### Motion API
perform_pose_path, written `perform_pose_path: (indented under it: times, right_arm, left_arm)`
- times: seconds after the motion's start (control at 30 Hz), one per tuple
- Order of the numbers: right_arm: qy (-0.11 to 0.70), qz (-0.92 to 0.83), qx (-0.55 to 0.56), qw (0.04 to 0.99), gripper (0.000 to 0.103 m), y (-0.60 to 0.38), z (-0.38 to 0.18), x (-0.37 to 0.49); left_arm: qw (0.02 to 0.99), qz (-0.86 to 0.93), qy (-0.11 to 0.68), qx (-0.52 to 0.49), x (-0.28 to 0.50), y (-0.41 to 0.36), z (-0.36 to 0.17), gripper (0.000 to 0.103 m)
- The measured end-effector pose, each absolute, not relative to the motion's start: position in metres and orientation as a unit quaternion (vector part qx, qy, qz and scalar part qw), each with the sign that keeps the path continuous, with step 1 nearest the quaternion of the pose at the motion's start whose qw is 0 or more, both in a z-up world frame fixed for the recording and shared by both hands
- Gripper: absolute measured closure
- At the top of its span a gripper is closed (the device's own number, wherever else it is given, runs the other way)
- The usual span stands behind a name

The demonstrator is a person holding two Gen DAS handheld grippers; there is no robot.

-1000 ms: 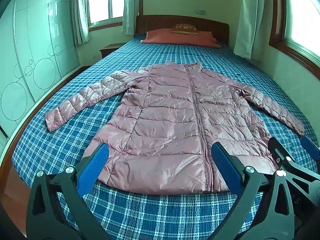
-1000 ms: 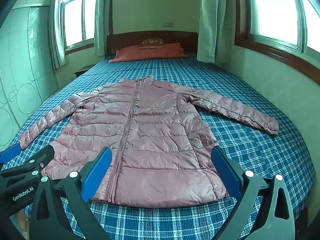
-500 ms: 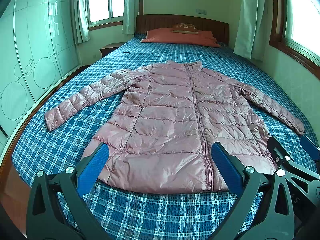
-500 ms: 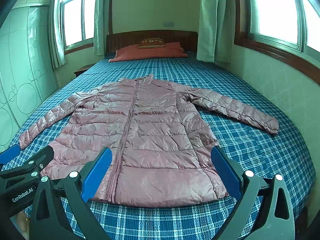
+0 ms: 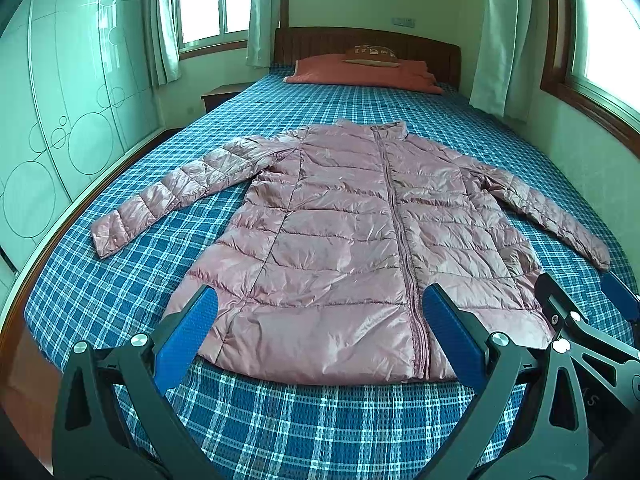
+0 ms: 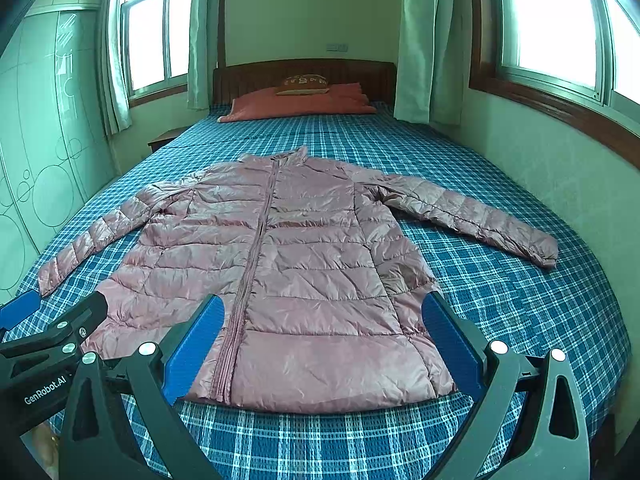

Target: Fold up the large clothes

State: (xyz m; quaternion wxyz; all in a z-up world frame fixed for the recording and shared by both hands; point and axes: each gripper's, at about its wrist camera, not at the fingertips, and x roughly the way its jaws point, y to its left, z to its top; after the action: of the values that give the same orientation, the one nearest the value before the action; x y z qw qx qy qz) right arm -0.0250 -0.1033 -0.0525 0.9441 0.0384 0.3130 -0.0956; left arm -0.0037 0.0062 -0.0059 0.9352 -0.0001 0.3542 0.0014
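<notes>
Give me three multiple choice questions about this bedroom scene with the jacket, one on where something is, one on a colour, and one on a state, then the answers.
1. Where does the pink puffer jacket lie?
A. on the blue plaid bedspread
B. on the floor
C. over the headboard

2. What colour are the left gripper pads?
A. red
B. blue
C. white

3. How is the jacket?
A. folded in half
B. rolled up
C. spread flat, zipped, sleeves out

Answers:
1 A, plaid shows all around it.
2 B, both pads are blue, as on the right gripper.
3 C, both sleeves stretch sideways and the zip runs closed to the collar.
</notes>
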Motion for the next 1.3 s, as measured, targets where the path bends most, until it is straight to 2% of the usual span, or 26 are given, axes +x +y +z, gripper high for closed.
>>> perform_pose_path:
  times: [1.3]
  right_arm:
    - [0.316, -0.096, 0.038, 0.943, 0.005, -0.1025, -0.0548, -0.0247]
  left_arm:
    - [0.935, 0.001, 0.356, -0.001, -0.0039, 0.0076, -0.0068, 0.002]
